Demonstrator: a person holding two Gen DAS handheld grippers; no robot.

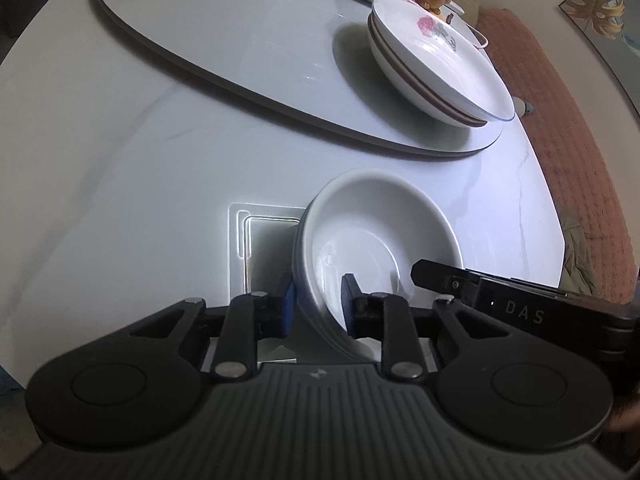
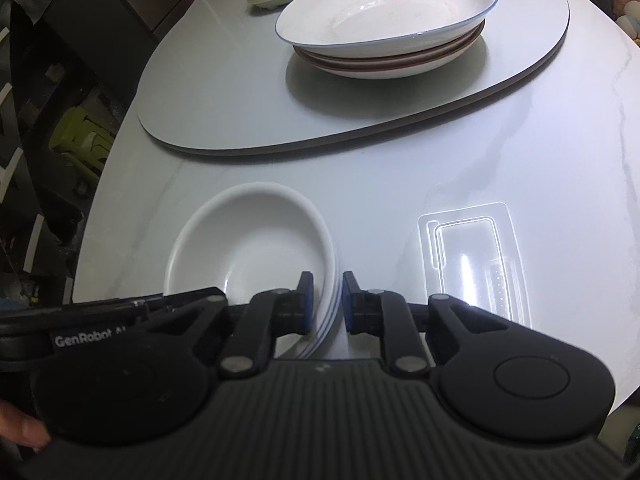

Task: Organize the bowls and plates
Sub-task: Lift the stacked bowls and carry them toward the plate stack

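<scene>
white bowl (image 1: 376,236) rim pinched between left tongs (image 1: 318,306), right tongs (image 2: 327,304) likewise

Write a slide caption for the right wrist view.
Right gripper straddles the rim of stacked white bowls; rose-print plate stack beyond.

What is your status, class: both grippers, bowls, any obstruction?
Left gripper, right gripper: both straddling white bowls' rim. Plate stack on turntable. Nothing blocking.

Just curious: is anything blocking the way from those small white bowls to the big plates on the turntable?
Nothing visible does. Both claws, left claw and right claw, straddle the white bowls; bare table lies between them and the plate stack.
</scene>
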